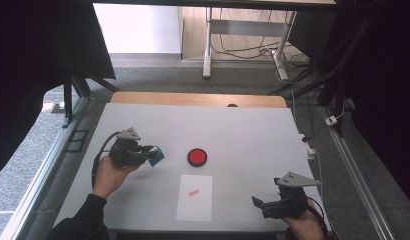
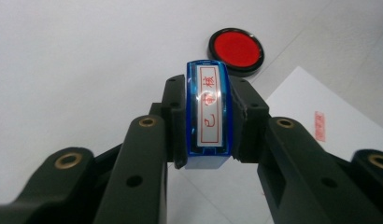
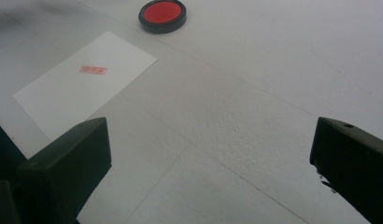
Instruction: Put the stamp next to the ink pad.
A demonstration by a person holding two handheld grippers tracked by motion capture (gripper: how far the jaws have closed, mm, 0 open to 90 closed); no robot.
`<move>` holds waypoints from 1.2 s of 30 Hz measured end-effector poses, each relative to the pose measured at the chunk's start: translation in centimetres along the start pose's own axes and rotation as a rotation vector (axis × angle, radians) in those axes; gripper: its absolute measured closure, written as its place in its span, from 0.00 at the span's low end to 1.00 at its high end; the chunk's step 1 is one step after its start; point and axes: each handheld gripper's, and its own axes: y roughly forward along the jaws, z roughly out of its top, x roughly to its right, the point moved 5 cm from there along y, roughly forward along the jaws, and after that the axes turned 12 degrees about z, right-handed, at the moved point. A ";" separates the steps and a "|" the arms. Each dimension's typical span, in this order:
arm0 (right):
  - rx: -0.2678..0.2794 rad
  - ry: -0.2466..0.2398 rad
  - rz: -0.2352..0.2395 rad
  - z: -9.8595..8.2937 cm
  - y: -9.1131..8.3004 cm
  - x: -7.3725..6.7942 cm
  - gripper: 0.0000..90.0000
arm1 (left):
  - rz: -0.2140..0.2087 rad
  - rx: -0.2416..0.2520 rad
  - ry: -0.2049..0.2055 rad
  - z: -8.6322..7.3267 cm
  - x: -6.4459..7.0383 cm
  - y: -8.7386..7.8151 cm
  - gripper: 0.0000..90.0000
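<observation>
White tabletop (image 1: pixel 243 130) is being used for stamping: the blue stamp (image 2: pixel 209 114) is being squeezed in the left gripper (image 1: pixel 145 152) jaws, with the red ink pad (image 1: pixel 197 157) just beside it. Right gripper (image 1: pixel 260 204) jaws are being held wide apart

table (image 1: pixel 253 125): white top | floor (image 1: pixel 158 75): grey carpet | desk legs (image 1: pixel 208 45): white, behind | cables (image 1: pixel 243 50): trailing

One blue stamp (image 2: pixel 208 114), one red ink pad (image 1: pixel 197 157), one paper sheet (image 1: pixel 194 197) bearing one red imprint (image 3: pixel 93 70), two tools.
</observation>
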 end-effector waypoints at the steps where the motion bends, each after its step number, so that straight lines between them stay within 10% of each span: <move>1: 0.006 0.005 -0.001 0.0 -0.1 0.1 0.00 | 0.003 -0.004 -0.001 -0.1 -0.1 0.1 0.78; 36: -0.015 -0.009 0.007 -0.2 -0.1 0.0 0.00 | 0.063 -0.148 0.037 -2.5 -0.8 3.3 0.72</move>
